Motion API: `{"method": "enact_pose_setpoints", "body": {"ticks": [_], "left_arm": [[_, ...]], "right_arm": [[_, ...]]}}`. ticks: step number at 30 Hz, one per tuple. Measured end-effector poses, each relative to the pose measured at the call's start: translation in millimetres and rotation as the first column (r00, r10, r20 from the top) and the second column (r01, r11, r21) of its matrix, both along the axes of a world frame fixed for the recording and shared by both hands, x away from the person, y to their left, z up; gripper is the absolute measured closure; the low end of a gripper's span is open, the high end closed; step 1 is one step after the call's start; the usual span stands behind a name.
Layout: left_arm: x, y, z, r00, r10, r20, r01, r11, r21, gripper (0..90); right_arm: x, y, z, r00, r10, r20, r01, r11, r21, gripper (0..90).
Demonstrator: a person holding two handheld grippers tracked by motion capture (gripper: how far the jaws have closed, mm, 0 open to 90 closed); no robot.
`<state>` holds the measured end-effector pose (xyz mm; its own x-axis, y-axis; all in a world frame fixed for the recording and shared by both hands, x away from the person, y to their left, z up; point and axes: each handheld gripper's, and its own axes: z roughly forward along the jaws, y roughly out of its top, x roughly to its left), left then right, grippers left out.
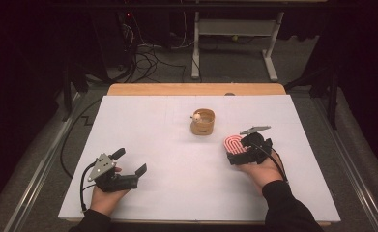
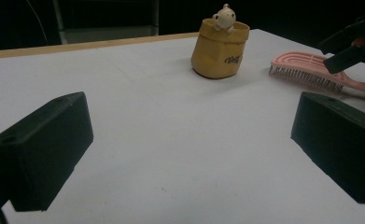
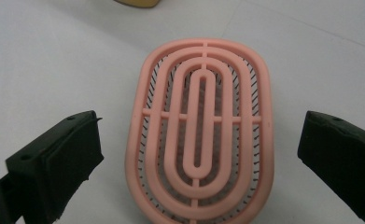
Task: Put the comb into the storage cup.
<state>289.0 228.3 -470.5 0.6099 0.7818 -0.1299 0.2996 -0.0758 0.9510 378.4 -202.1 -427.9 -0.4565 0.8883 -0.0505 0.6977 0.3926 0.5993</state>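
Looked like a lab recording bay: white-covered worktop [image 1: 143, 125], black curtains, tangled floor cables [image 1: 148, 60], bare desk frame [image 1: 235, 34] behind.

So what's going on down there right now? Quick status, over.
Right gripper open, jaws either side of the pink hairbrush, not closed on it. Left gripper open, idle above the table. Yellow pot stands apart, nothing blocking.
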Motion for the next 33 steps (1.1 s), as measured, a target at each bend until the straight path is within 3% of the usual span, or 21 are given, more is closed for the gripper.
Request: {"method": "enact_pose_setpoints", "body": {"ticks": [4, 10, 18, 33], "left_arm": [[0.2, 0.8, 0.2, 1.0000, 0.001, 0.000, -0.001, 1.0000, -0.001, 0.0], [0.7, 1.1, 0.0, 1.0000, 0.003, 0.001, -0.003, 1.0000, -0.002, 0.0], [1.3, 2.8, 0.2, 0.9999, 0.012, 0.002, -0.012, 0.9999, -0.011, 0.0], [1.4, 4.6, 0.6, 0.9998, 0.019, 0.005, -0.019, 0.9997, -0.016, 0.0]], "right_arm": [[8.1, 4.8, -5.3, 0.9981, 0.009, -0.061, -0.010, 1.000, -0.023, 3.9], [11.3, 6.0, -8.1, 0.9969, -0.003, -0.078, -0.001, 0.999, -0.045, 5.3], [13.6, 7.7, -12.5, 0.9958, -0.008, -0.091, 0.002, 0.998, -0.066, 16.1], [17.4, 9.8, -15.7, 0.9930, -0.027, -0.115, 0.018, 0.997, -0.079, 18.5]]}}
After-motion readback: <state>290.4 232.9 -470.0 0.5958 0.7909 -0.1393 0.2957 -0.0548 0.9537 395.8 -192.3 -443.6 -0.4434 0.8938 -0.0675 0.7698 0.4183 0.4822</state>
